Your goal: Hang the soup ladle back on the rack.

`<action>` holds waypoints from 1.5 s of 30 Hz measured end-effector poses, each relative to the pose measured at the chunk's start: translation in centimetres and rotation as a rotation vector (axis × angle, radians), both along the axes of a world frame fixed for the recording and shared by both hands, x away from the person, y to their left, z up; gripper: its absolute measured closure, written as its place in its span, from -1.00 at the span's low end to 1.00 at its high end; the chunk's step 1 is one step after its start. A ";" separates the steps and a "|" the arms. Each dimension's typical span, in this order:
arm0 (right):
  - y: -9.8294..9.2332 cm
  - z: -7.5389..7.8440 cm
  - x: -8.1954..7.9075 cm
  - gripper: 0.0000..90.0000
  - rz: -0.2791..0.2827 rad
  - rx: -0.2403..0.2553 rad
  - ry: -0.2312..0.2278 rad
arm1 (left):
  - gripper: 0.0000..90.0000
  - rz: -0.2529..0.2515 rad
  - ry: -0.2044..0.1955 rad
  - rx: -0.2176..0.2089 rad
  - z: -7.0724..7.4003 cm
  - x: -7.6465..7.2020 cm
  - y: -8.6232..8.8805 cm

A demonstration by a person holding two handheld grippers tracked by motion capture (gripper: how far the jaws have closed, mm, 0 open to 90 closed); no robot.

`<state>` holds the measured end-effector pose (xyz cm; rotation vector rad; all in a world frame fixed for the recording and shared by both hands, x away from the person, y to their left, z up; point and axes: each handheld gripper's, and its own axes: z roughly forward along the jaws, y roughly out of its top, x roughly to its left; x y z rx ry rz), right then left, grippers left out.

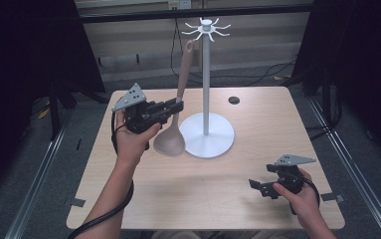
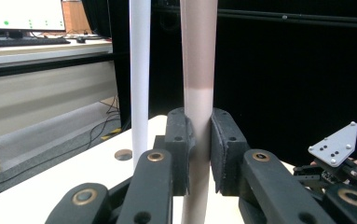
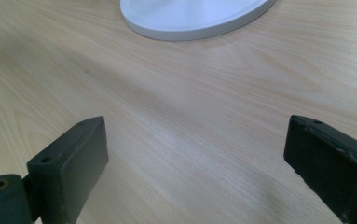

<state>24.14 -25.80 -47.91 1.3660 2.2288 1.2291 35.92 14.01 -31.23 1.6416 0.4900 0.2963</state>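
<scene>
The ladle (image 1: 175, 122) is already gripped by its handle in the left tongs (image 1: 174, 107) and stands upright beside the white stand (image 1: 206, 79), but hanging it on a top hook remains, while the right tongs (image 1: 257, 186) wait wide open above the counter (image 1: 257, 119).

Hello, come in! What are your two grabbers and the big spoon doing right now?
Left gripper shut on spoon handle, spoon upright beside white stand. Right gripper open over bare table. Stand's pole close to the handle.
</scene>
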 end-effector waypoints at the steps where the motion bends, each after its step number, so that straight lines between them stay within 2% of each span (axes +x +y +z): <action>1: 0.0 0.0 0.0 -0.87 0.001 -0.001 -0.001 | 0.75 -0.001 0.001 0.000 0.0 0.0 0.0; 17: 0.1 0.0 0.0 -0.87 0.008 0.002 0.004 | 0.75 0.014 0.015 -0.001 0.0 0.5 -0.1; 23: 0.0 0.0 0.0 -0.87 0.010 0.001 0.004 | 0.75 -0.001 0.007 -0.005 0.3 0.6 -0.5; 30: 0.1 0.0 0.0 -0.87 0.012 0.002 0.003 | 0.75 -0.009 0.021 -0.006 0.3 1.1 -0.7; 35: 0.1 0.0 0.0 -0.87 0.012 0.001 0.006 | 0.75 0.004 0.032 0.007 0.0 1.4 -0.7; 45: 0.0 0.0 0.0 -0.87 0.012 0.002 0.003 | 0.75 -0.001 0.037 0.002 -0.1 1.9 -1.2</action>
